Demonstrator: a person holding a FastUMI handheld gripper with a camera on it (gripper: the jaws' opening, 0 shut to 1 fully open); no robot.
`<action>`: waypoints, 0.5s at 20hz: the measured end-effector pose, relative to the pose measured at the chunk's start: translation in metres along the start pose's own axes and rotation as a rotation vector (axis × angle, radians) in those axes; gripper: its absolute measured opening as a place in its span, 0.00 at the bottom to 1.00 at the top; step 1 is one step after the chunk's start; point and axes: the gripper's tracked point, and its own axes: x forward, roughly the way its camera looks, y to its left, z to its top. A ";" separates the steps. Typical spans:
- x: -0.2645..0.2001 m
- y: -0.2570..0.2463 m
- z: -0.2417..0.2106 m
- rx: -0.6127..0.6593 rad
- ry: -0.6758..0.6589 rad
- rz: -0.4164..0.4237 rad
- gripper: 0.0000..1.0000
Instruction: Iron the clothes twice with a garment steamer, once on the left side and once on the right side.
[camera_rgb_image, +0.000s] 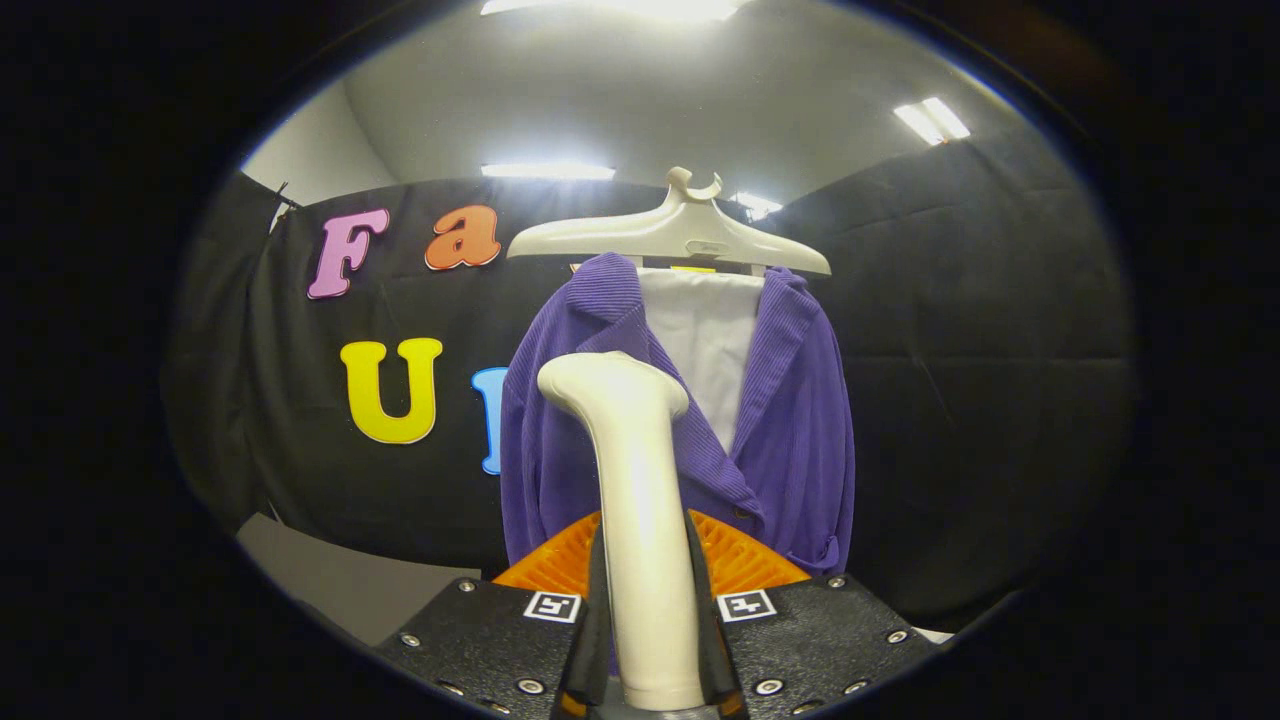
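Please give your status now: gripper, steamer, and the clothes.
Gripper shut on steamer handle. Steamer head up, before the purple jacket on its hanger. Contact with cloth: cannot tell. Nothing in the way.

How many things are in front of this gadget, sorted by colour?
White or cream: 3, the steamer gripped between the gripper fingers, the hanger, the inner garment
Purple: 1, the jacket
Orange: 1, a ribbed piece behind the steamer
Total: 5

Steamer (640, 500) in the gripper (648, 610) — jacket (790, 420) behind, on a hanger (670, 235).
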 end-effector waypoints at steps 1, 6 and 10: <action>0.002 -0.001 -0.005 0.003 0.004 0.003 0.35; 0.001 -0.001 -0.033 0.017 0.026 0.023 0.35; 0.002 -0.005 -0.058 0.026 0.050 0.010 0.35</action>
